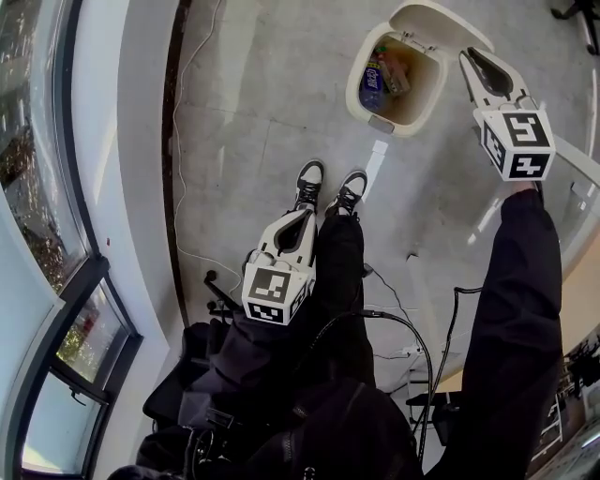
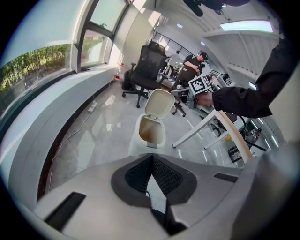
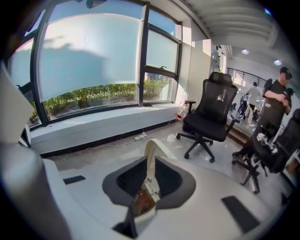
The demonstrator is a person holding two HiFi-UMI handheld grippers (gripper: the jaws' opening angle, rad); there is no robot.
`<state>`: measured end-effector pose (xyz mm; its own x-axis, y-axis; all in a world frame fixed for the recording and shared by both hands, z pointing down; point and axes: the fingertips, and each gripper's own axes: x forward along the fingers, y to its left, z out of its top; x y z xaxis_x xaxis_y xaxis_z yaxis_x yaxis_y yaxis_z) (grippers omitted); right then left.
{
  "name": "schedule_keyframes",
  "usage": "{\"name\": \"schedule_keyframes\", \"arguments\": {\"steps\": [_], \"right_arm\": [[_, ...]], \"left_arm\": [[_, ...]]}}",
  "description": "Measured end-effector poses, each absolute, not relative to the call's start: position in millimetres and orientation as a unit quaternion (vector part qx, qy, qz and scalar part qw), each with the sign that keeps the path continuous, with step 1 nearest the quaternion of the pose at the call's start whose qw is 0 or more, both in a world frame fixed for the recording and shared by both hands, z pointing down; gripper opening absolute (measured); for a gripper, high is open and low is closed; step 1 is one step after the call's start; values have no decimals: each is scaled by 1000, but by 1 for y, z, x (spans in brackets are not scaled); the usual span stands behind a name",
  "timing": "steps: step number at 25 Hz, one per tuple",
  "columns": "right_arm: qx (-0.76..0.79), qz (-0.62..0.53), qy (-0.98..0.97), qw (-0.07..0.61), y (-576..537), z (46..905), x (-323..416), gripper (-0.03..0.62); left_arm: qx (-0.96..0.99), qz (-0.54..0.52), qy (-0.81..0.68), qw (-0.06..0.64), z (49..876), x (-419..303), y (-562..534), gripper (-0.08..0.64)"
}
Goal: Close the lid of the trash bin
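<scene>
Left tongs: my left tongs (image 1: 302, 214) are together, the ribbed black pads meeting at the tips with nothing between them; pale, smooth shells taper to a point over my shoes (image 1: 328, 187).
Right tongs: my right tongs (image 1: 466, 56) are stretched out beside the bin's raised lid, with the jaws narrowly apart. In the right gripper view the lid shows edge-on through the slit; I cannot tell whether the pads touch it.
Marker cubes: a white cube (image 1: 516, 142) with black square patterns sits on each gripper.
Trash bin: the trash bin (image 1: 403, 129) stands on the floor ahead of my feet. It is cream plastic, oval-mouthed, with rounded walls.
Lid: the lid (image 1: 436, 17) is up, hinged at the far rim, a thin curved shell.
Contents: crumpled rubbish (image 1: 375, 77), some of it blue, lies inside.
Floor: the floor (image 1: 244, 141) is grey and glossy, with faint tile seams.
Background: a black mesh office chair (image 3: 211, 112) on a star base stands by the window.
</scene>
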<state>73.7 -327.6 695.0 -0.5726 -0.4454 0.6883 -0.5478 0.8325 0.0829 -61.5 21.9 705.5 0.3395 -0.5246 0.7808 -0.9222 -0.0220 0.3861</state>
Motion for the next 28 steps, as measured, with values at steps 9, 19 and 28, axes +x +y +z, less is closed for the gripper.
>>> {"name": "schedule_keyframes", "arguments": {"steps": [9,19,28], "right_arm": [[250,4,-856,452,-376,708,78,131],[215,10,-839,499,-359,731,83,164],[171,13,-847,504,-294,737,78,164]], "left_arm": [[677,215,-532,460,710,-65,23,2],[665,212,-544,466,712,-82,34,2],[669,213,-539,465,712,-78,37,2]]}}
